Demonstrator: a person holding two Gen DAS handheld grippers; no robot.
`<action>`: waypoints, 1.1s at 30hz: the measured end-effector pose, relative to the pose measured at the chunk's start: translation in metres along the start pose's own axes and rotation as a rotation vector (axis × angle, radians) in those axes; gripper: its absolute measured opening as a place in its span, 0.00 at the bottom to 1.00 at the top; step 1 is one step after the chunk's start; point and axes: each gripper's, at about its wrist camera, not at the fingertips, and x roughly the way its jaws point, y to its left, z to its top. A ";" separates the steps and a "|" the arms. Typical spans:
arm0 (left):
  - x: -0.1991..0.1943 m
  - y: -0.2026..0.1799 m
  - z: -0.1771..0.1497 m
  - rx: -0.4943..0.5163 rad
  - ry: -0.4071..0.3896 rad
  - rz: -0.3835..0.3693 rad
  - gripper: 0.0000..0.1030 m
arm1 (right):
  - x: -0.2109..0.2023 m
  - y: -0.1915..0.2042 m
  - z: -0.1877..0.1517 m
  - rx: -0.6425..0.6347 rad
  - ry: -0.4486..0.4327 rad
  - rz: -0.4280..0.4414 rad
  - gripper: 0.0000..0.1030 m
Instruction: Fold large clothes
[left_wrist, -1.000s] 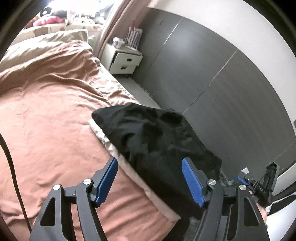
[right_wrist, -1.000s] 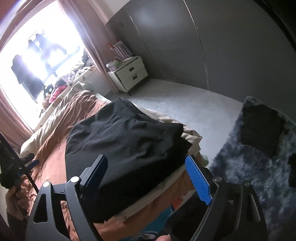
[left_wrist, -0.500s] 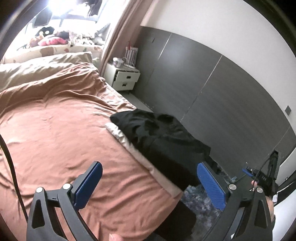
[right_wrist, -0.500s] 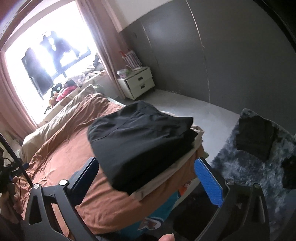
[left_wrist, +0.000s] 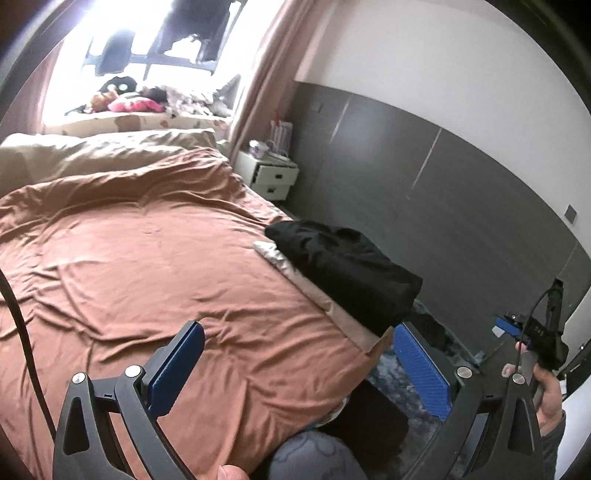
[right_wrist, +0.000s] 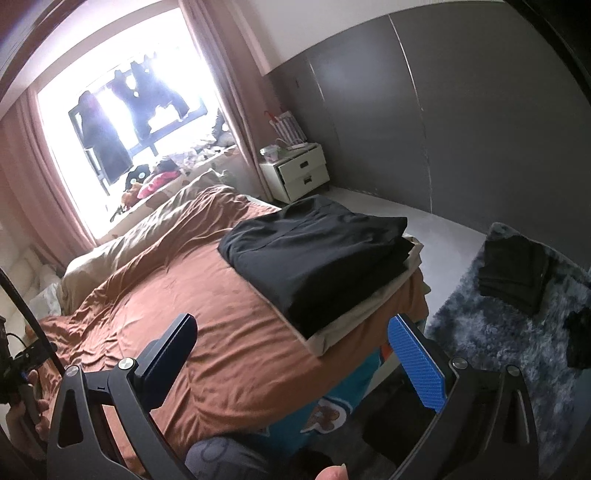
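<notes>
A folded black garment (left_wrist: 343, 266) (right_wrist: 317, 251) lies on top of a folded beige garment (left_wrist: 332, 308) (right_wrist: 354, 321) at the right foot corner of the bed (left_wrist: 147, 258) (right_wrist: 207, 332). My left gripper (left_wrist: 299, 363) is open and empty, held above the brown bedspread, short of the stack. My right gripper (right_wrist: 291, 354) is open and empty, held back above the bed's near corner. The right gripper also shows in the left wrist view at far right (left_wrist: 535, 332).
A white nightstand (left_wrist: 267, 177) (right_wrist: 299, 171) stands by the grey wall panels. A shaggy grey rug (right_wrist: 498, 332) lies on the floor with dark folded clothes (right_wrist: 513, 269) on it. Pillows and a bright window are at the bed's head.
Both grippers have pulled back and up from the black garment. The stack now looks smaller and farther off, and more of the bed and room shows.
</notes>
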 end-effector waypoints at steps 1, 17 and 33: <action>-0.011 0.002 -0.006 -0.005 -0.011 0.006 1.00 | -0.003 0.001 -0.004 -0.002 -0.002 0.005 1.00; -0.126 0.008 -0.101 0.002 -0.165 0.164 1.00 | -0.032 0.032 -0.081 -0.147 0.003 0.094 1.00; -0.175 0.005 -0.182 0.035 -0.274 0.299 1.00 | -0.033 0.060 -0.139 -0.217 -0.043 0.113 1.00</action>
